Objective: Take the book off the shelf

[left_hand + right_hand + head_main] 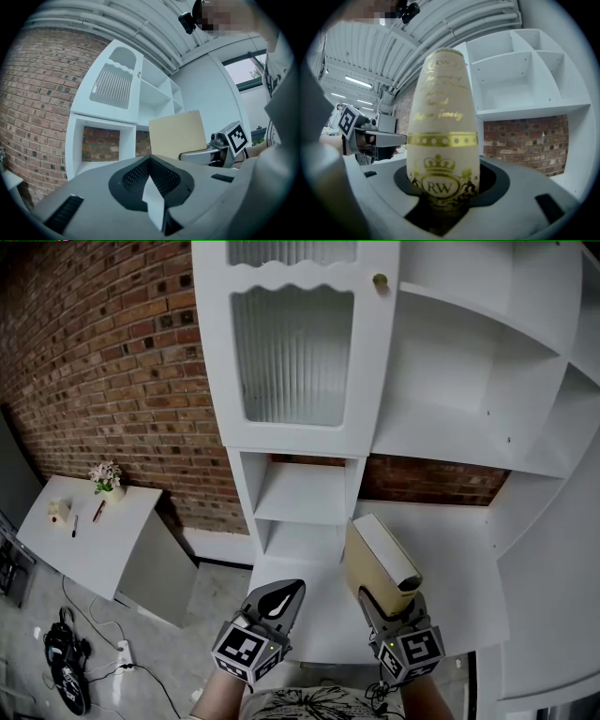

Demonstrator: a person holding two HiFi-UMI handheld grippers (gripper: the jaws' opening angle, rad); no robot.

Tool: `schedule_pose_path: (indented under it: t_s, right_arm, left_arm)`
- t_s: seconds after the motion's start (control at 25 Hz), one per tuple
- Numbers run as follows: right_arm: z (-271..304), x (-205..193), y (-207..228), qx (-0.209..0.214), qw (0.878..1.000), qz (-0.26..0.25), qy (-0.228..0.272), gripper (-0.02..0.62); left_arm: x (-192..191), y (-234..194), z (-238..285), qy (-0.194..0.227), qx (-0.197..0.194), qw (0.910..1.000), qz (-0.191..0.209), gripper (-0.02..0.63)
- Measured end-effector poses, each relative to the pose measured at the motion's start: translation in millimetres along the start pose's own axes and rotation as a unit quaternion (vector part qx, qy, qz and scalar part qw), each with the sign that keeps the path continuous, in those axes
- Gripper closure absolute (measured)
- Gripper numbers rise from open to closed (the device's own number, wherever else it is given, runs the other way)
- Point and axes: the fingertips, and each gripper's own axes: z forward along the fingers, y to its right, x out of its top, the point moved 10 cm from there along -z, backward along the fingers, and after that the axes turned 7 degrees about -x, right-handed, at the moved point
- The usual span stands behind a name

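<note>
While clamped, 1 book (380, 559) shows.

bright, even light; edges perhaps warped.

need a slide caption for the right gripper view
Right gripper shut on the spine of a cream book with gold lettering, white shelf unit behind.

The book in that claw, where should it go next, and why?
Probably down onto the white counter, laid flat. The right gripper is clamped on the book, which is already clear of the shelf and hangs over the counter. The left gripper is shut and empty.
</note>
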Motion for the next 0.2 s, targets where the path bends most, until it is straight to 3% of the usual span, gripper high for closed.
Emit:
schedule_pose_path:
  t_s: [0.2]
  right_arm:
    - [2.9,-5.4,3.1,-0.006,1.0,0.004,-0.003,0.363]
  left_arm:
    - [-4.4,-0.9,6.1,0.004,-0.004,1.0,0.003,0.594]
